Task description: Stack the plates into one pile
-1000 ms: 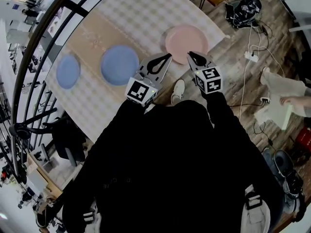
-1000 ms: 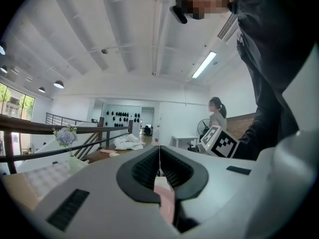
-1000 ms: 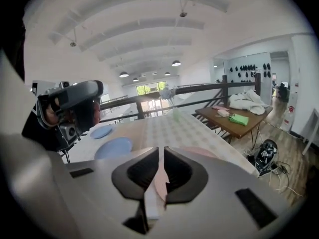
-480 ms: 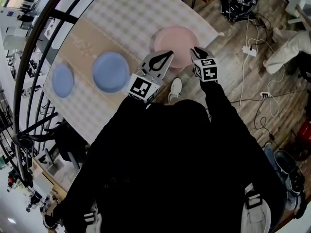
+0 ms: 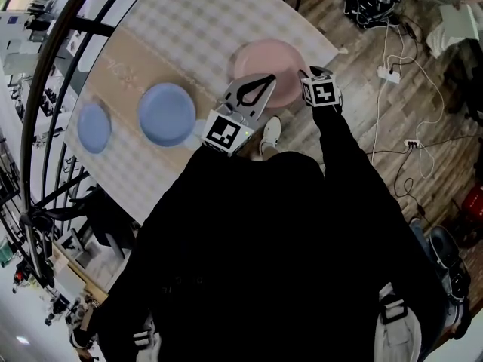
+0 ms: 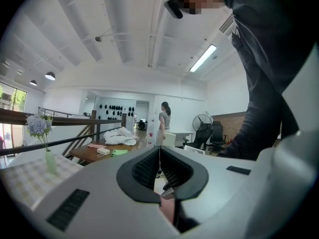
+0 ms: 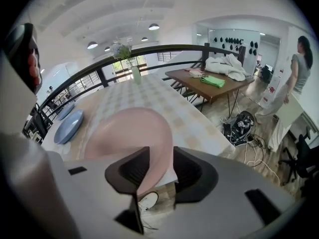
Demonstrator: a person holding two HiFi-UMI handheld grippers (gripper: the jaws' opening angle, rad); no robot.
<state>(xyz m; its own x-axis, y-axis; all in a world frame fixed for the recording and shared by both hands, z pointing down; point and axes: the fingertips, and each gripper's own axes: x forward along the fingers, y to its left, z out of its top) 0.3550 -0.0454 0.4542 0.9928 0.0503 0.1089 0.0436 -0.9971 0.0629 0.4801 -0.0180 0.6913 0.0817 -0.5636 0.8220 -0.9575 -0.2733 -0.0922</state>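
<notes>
the right gripper [image 7: 158, 158] has just been opening its jaws. they stand moderately wide, astride the near rim of the pink plate [image 7: 130, 131] — the rim is between them, but the pads don't look to be pressing on it yet. the left gripper [image 6: 159, 156] is closed on nothing, near that plate's 7 o'clock edge in the head view.

the pink plate lies at the 3 o'clock end of the table [image 5: 204, 21]. the larger blue plate [image 5: 166, 114] is at its 8 o'clock and the smaller blue plate [image 5: 93, 127] further along that line. all three lie apart, so no pile exists yet.

to take the pink plate well, i'd push the rim deep into the pads before closing, then clamp firmly — a one-edge hold on a smooth plate will likely sag or slip. lift it just clear, keep it level, and carry it toward 8 o'clock.
</notes>
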